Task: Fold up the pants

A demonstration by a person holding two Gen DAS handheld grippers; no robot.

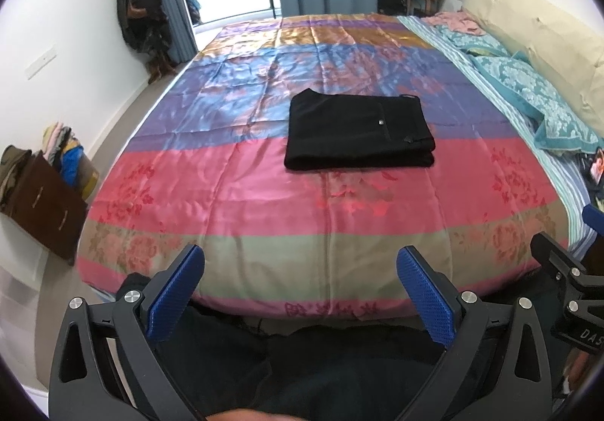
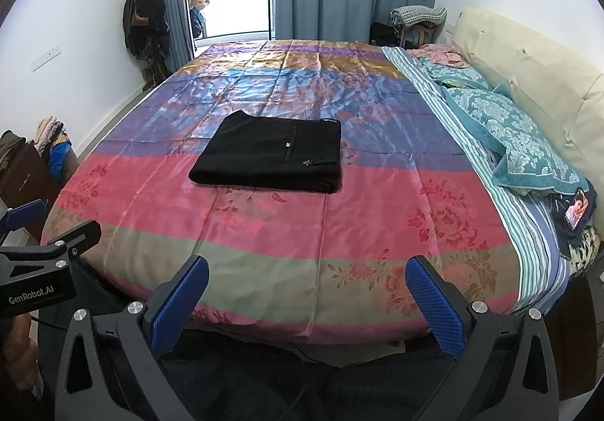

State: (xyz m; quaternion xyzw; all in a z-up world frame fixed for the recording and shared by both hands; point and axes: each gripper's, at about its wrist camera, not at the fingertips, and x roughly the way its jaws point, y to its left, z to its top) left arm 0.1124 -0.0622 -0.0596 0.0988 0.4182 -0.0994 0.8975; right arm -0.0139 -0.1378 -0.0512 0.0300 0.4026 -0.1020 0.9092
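**Pants folded, both my grippers empty**

My left gripper (image 1: 300, 292) hangs over the near edge of the bed, its blue pads spread wide with nothing between them. My right gripper (image 2: 307, 302) sits just beside it in the same way — jaws wide apart, holding nothing. The black pants (image 1: 358, 132) lie well ahead of both sets of jaws, folded into a flat rectangle on the striped floral bedspread (image 1: 226, 194), a small silver button showing on top. From my left jaws they lie ahead and slightly right; from my right jaws, ahead and left. Teal pillows (image 2: 517, 141) lie far off to the right — against a cream headboard (image 2: 528, 73).
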